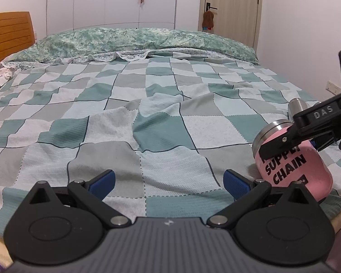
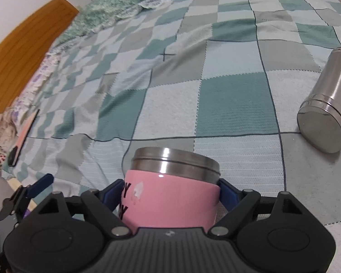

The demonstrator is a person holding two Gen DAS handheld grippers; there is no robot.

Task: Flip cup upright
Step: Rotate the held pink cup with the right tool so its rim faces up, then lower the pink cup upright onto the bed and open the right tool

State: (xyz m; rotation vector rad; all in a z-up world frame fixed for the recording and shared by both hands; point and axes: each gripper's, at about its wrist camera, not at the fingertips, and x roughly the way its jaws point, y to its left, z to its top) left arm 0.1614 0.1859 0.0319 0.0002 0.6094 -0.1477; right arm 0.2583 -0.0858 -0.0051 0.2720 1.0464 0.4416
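Note:
A pink cup [image 2: 170, 201] with black lettering and a steel end band sits between the blue pads of my right gripper [image 2: 170, 193], which is shut on its sides. In the left wrist view the same cup [image 1: 293, 161] is at the right, tilted, its steel end pointing up and left, with the right gripper's fingers [image 1: 282, 141] across it, low over the checked bedspread [image 1: 147, 118]. My left gripper [image 1: 168, 182] is open and empty, just left of the cup, low over the bedspread.
A steel cup [image 2: 327, 104] lies on its side on the bedspread to the right of the pink cup; its end shows behind the right gripper [image 1: 296, 107]. A phone [image 2: 22, 138] lies near the bed's left edge. Wooden headboard [image 1: 9, 36] and pillows stand beyond.

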